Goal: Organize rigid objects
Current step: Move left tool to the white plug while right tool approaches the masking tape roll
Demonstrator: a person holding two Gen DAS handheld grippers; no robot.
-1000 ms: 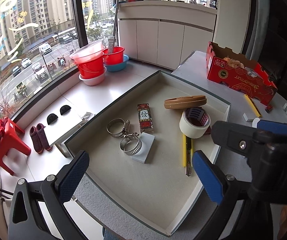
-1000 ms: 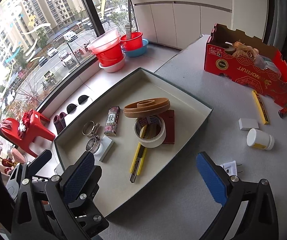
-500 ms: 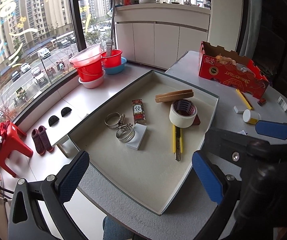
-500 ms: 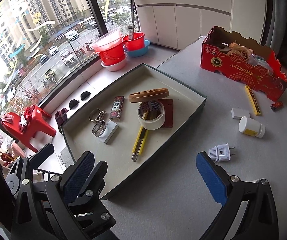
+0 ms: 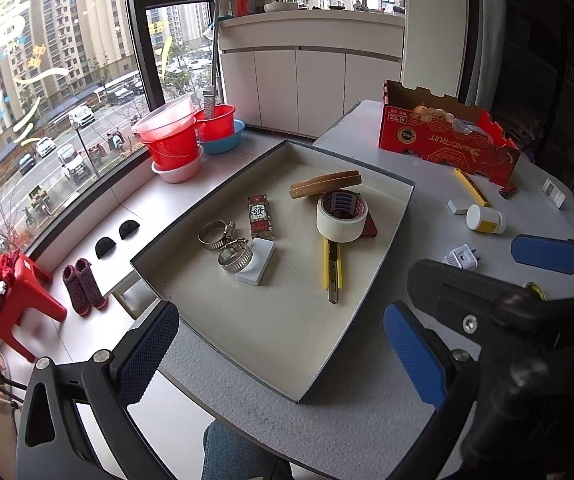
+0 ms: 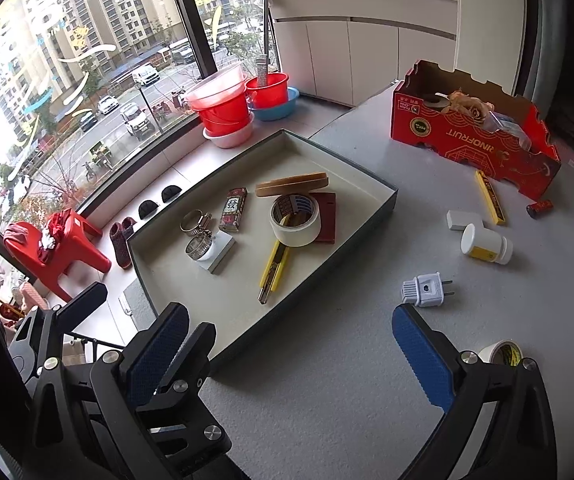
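- On the grey table [image 6: 327, 380] sits a shallow tray [image 6: 383, 200] with a pale floor and dark outer walls.
- Readable writing: the red cardboard box [image 6: 475, 136] at the table's far side carries "RINOFRUIT" in gold; the small dark packet [image 5: 261, 216] in the tray shows a white label with one Chinese character.
- Inside the tray, two metal hose clamps [image 5: 225, 246] lie side by side, one resting on a white block [image 5: 261, 264], with the dark packet just beside them.
- A roll of masking tape [image 6: 295, 220] stands over the end of a yellow utility knife [image 6: 273, 268] and against a dark red flat piece [image 6: 327, 220]; a brown tape roll [image 6: 291, 185] leans on its far edge.
- Outside the tray, on the table: a white plug [image 6: 425, 290], a white bottle with a yellow label [image 6: 487, 245] lying on its side, a small white block [image 6: 463, 220], a yellow strip [image 6: 489, 197] and a small red cylinder [image 6: 539, 208].
- Another tape roll [image 6: 501, 354] peeks out beside the right gripper's finger.
- The left gripper [image 5: 283, 352] hovers over the tray's near corner, jaws wide apart, holding nothing.
- The right gripper [image 6: 291, 352] hangs above bare table near the tray's near edge, jaws spread wide and empty; the white plug lies just beyond its right finger.
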